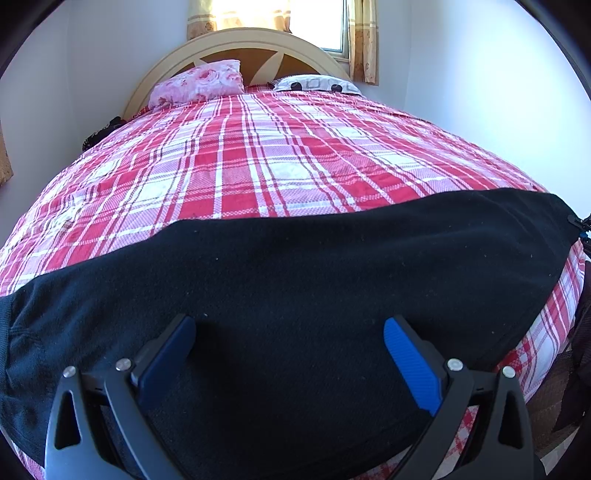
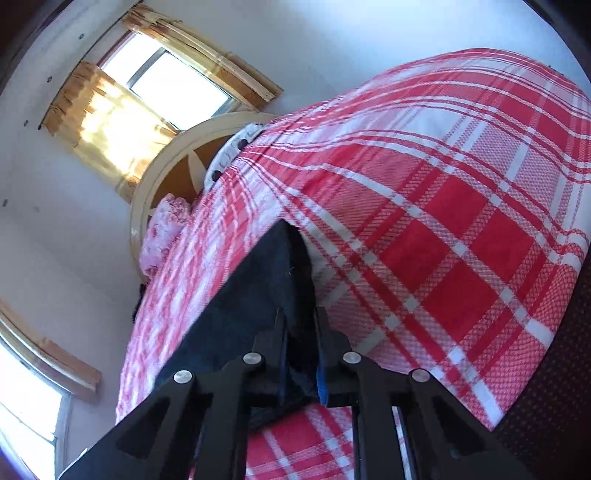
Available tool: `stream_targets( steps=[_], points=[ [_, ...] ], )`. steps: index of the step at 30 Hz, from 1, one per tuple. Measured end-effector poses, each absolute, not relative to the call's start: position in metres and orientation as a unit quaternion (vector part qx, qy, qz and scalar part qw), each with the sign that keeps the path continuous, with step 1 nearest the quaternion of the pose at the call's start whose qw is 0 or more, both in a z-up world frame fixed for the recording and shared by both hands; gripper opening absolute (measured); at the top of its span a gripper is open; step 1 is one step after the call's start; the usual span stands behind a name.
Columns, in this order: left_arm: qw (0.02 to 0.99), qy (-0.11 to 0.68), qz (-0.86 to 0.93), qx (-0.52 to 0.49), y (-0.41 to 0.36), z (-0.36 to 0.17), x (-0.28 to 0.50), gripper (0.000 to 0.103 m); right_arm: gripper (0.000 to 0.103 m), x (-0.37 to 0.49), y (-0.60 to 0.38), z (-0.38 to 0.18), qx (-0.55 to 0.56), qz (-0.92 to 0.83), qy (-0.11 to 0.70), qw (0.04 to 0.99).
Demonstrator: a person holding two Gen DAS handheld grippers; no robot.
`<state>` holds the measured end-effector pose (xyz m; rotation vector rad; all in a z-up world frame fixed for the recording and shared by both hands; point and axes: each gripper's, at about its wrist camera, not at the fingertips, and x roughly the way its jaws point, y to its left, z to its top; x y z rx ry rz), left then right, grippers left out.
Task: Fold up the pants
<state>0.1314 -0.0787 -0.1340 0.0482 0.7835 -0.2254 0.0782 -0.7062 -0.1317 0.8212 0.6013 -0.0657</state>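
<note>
Black pants (image 1: 295,280) lie spread across the near end of a bed with a red and white plaid cover (image 1: 258,155). My left gripper (image 1: 290,332) is open, its blue pads (image 1: 410,365) wide apart just above the near part of the pants, holding nothing. In the right wrist view my right gripper (image 2: 300,321) is shut on an edge of the black pants (image 2: 251,306), with the fabric pinched between the jaws. The view is tilted, and the plaid cover (image 2: 443,229) fills the right side. The right gripper tip shows at the far right edge of the left wrist view (image 1: 581,229).
A pink floral pillow (image 1: 199,83) and a white patterned pillow (image 1: 317,84) lie against the cream headboard (image 1: 236,42). A curtained window (image 1: 295,18) is behind it. White walls stand on both sides. Dark items (image 1: 99,133) sit off the bed's left edge.
</note>
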Motion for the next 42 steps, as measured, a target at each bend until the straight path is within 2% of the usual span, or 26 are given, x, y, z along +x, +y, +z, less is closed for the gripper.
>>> stream_targets(
  steps=[9,17,28,42],
  points=[
    [0.925,0.374,-0.061,-0.022,-0.041,-0.128,0.129,0.103,0.012,0.069,-0.637,-0.077,0.298,0.009,0.256,0.919],
    [0.923,0.381,-0.05,-0.038,-0.025,-0.132,0.126,0.103,0.012,0.075,-0.543,-0.05,0.208,0.082,0.272,0.936],
    [0.923,0.379,-0.058,-0.027,-0.024,-0.133,0.124,0.103,0.012,0.084,-0.445,-0.066,0.118,0.151,0.323,0.927],
    [0.924,0.376,-0.062,-0.025,-0.023,-0.137,0.122,0.103,0.012,0.095,-0.356,-0.082,0.055,0.209,0.355,0.91]
  ],
)
